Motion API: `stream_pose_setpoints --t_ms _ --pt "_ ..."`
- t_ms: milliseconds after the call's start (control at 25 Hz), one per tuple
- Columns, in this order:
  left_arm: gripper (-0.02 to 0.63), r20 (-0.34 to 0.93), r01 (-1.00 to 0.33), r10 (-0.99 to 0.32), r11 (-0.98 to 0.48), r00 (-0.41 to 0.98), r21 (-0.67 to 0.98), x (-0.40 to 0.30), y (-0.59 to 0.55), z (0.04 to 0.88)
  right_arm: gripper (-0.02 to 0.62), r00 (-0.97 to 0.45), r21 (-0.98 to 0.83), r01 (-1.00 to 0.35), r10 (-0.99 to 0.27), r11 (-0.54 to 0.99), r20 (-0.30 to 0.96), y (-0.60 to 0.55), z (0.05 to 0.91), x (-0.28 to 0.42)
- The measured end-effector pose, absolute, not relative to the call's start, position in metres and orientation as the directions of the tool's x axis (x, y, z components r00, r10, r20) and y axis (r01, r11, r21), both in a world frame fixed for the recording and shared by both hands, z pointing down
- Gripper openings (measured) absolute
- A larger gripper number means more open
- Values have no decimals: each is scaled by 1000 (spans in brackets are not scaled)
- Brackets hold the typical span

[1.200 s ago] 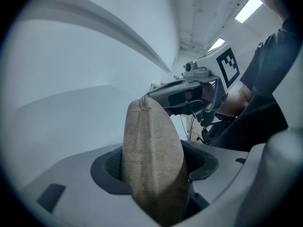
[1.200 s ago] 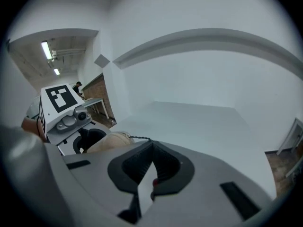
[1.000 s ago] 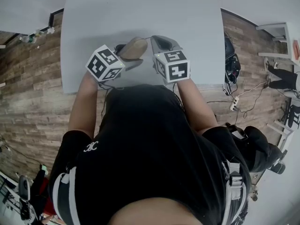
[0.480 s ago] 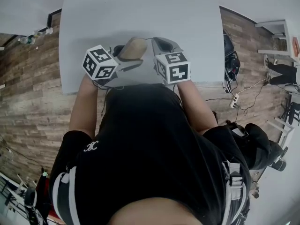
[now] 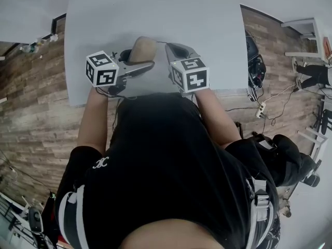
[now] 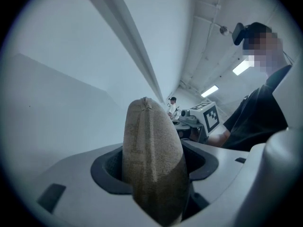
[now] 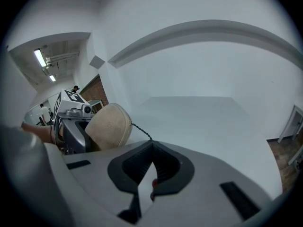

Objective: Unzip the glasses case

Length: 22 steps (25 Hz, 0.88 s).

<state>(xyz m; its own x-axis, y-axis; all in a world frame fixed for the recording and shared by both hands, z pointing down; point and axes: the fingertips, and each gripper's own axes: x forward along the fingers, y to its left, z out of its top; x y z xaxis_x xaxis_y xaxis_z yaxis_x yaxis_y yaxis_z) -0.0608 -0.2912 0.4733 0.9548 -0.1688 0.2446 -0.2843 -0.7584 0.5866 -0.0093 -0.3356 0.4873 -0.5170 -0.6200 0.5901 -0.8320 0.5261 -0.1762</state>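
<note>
Here we are at the white, flat-topped table, and the tan, rounded fabric glasses case is up off the surface, not lying on it. The left gripper has it clamped across its body, jaws spread wide around the soft shell, and in the left gripper view the case stands end-on between them with its seam running up the middle. That looks like the anchoring grip: hold the body firm so the zip has something to pull against. Over to the right gripper, jaws pinched tight together, and look at that thin, dark braided cord running from the rim of the case straight into the tips. By my reading that's the zip's pull cord, and it's pinched right where the tips meet. The two grippers sit just beside each other, case on the left, cord stretched across the small gap. Whether the zip has opened at all I can't tell from here; no gap shows along the edge. The set-up says one tool braces, the other draws the cord around the rim, and a thin cord like that could slip if the pull goes off-line.
</note>
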Motion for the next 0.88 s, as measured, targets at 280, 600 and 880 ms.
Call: stream_pose_setpoints --t_ms 280,600,880 --pt "299 -51 -114 -208 -705 977 700 -80 -296 442 15 -570 -161 -791 -614 591 547 -324 460 -29" --pt "299 -547 164 -416 -668 726 726 -180 -330 377 14 -610 -248 -775 -585 581 534 -315 455 -7" --pt "299 -491 183 -241 -723 837 666 -149 -306 371 14 -789 -293 -608 -522 738 324 -301 397 -46"
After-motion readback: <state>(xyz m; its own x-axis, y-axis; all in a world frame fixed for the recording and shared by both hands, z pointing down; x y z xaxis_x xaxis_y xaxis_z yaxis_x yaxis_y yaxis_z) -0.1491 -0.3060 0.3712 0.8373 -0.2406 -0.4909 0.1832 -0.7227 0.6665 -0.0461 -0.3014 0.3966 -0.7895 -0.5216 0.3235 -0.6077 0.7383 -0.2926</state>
